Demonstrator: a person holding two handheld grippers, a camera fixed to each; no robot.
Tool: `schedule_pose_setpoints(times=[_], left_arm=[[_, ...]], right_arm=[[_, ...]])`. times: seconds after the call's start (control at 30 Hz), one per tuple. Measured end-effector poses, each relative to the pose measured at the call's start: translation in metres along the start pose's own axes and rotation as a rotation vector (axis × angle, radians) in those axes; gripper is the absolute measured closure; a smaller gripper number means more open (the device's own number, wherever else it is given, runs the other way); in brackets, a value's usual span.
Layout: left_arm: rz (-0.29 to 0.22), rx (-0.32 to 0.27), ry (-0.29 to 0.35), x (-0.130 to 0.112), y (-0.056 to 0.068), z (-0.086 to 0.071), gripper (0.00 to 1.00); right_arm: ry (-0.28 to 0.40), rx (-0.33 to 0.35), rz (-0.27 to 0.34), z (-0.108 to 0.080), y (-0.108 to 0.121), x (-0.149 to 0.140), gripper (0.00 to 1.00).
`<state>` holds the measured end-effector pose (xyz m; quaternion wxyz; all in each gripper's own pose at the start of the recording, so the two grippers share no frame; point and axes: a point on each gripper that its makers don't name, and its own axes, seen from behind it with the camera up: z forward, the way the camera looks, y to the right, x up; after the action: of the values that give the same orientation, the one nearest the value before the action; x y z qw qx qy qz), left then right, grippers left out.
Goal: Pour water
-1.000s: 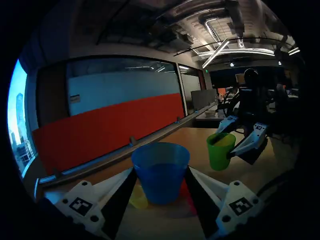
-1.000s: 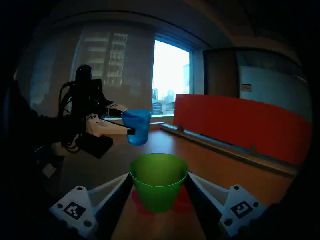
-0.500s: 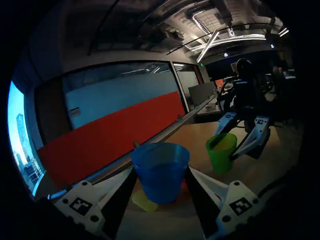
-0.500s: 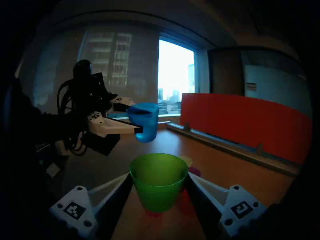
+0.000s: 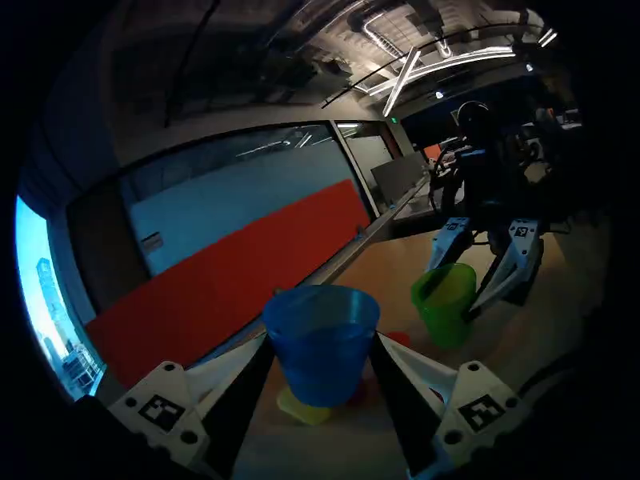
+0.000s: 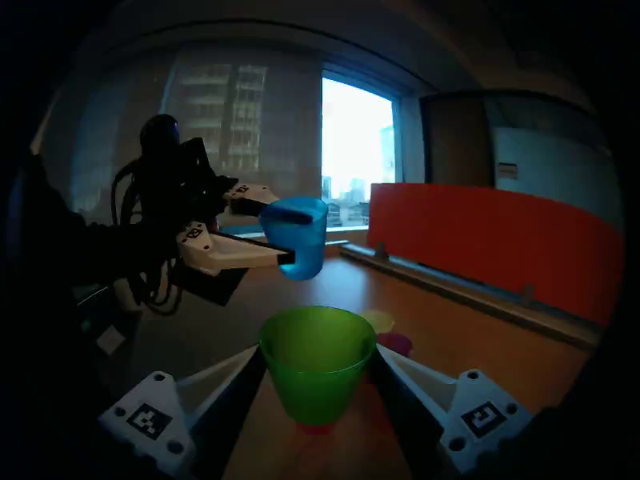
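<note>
In the left gripper view my left gripper (image 5: 322,360) is shut on a blue cup (image 5: 322,344) that holds liquid. Farther off to the right there, the right gripper (image 5: 472,276) holds a green cup (image 5: 445,302). In the right gripper view my right gripper (image 6: 318,370) is shut on the green cup (image 6: 318,362), upright with its mouth open. Up and left of it hangs the blue cup (image 6: 296,238), tilted slightly, in the left gripper (image 6: 276,236), which a person's dark-sleeved arm carries.
A wooden table (image 6: 472,344) lies under both cups. On it lie a yellow cup (image 5: 302,406) and red and purple cups (image 6: 395,343). A red partition (image 6: 496,240) with a rail runs along the table's far edge. A bright window (image 6: 358,152) is behind.
The blue cup has moved closer to the green cup and risen above it in the right gripper view. The left gripper view has tilted. Both grips are unchanged.
</note>
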<state>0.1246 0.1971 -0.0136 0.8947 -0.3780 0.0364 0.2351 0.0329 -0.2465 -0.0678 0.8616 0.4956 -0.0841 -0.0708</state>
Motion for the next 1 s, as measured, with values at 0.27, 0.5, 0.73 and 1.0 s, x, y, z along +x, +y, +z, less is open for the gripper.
schedule_pose_setpoints(times=[0.27,0.5,0.73,1.0], left_arm=[[0.046,0.004,0.002,0.003,0.001,-0.002,0.19],[0.09,0.006,-0.001,0.003,0.003,-0.005,0.19],[0.128,0.013,0.0,0.003,0.002,-0.007,0.19],[0.159,0.023,0.009,0.007,0.002,-0.01,0.19]], right_arm=[[-0.002,0.011,-0.012,0.004,-0.006,-0.002,0.1],[-0.003,0.029,-0.008,0.007,-0.012,-0.006,0.1],[-0.008,0.048,-0.007,0.011,-0.019,-0.01,0.1],[-0.009,0.057,-0.01,0.014,-0.022,-0.011,0.1]])
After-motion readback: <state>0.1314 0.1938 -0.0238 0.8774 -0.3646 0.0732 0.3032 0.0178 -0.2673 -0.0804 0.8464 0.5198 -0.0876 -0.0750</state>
